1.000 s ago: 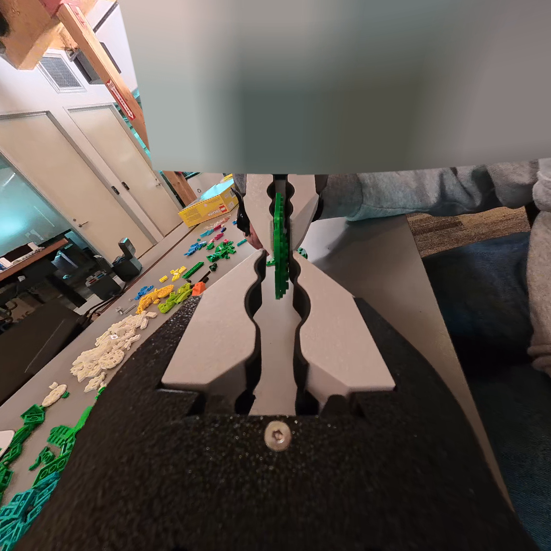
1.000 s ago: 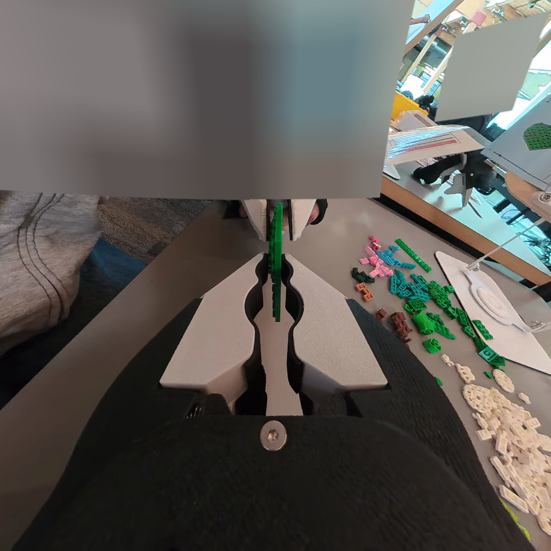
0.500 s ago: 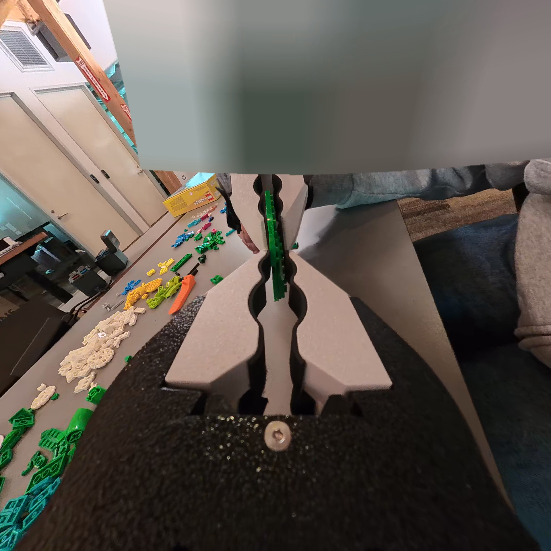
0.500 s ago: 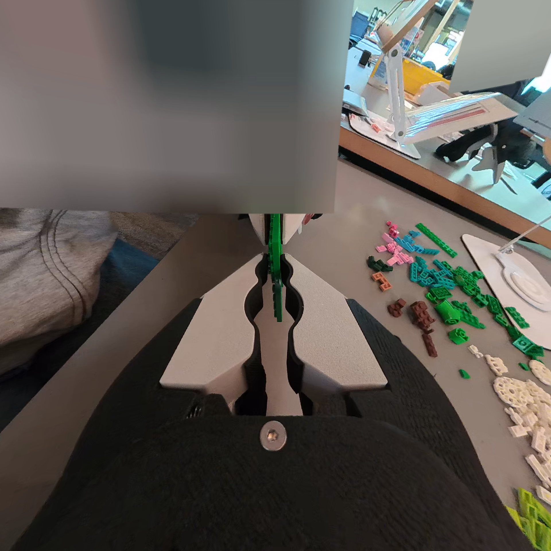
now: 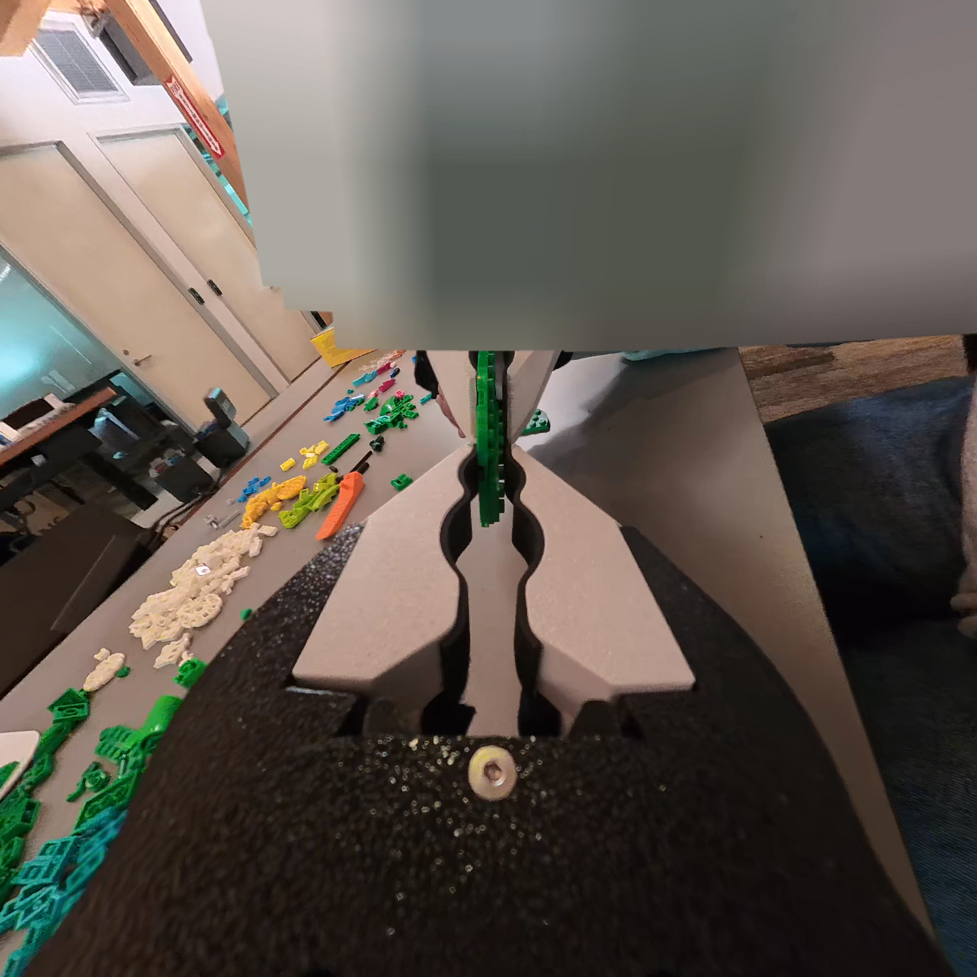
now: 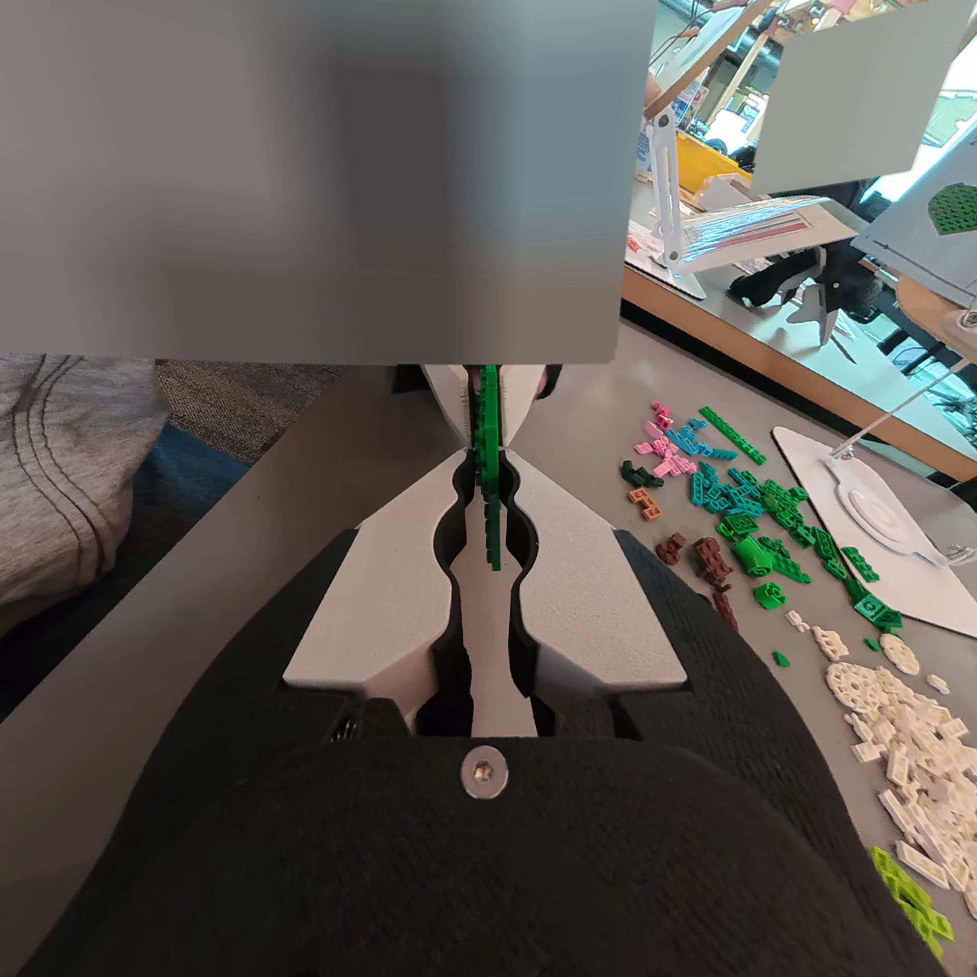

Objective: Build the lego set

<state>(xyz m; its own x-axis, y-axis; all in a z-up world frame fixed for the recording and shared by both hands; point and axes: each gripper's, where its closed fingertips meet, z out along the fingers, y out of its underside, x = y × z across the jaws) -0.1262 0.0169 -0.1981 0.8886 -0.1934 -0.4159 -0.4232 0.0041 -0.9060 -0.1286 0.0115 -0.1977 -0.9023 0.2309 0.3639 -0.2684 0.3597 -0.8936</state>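
Both grippers pinch the same green studded plate assembly [image 5: 489, 465] edge-on, from opposite ends. The left gripper [image 5: 490, 449] clamps one end and the right gripper [image 6: 485, 449] the other, tips nearly meeting, so the piece hangs braced above the grey table [image 5: 661, 502], probably for pressing its layers together; the thin edge hides the layers. Around lie sorted brick piles: white pieces [image 6: 909, 740], teal and green bricks [image 6: 750, 507], an orange tool [image 5: 341, 505]. Doors [image 5: 132, 254] stand beyond.
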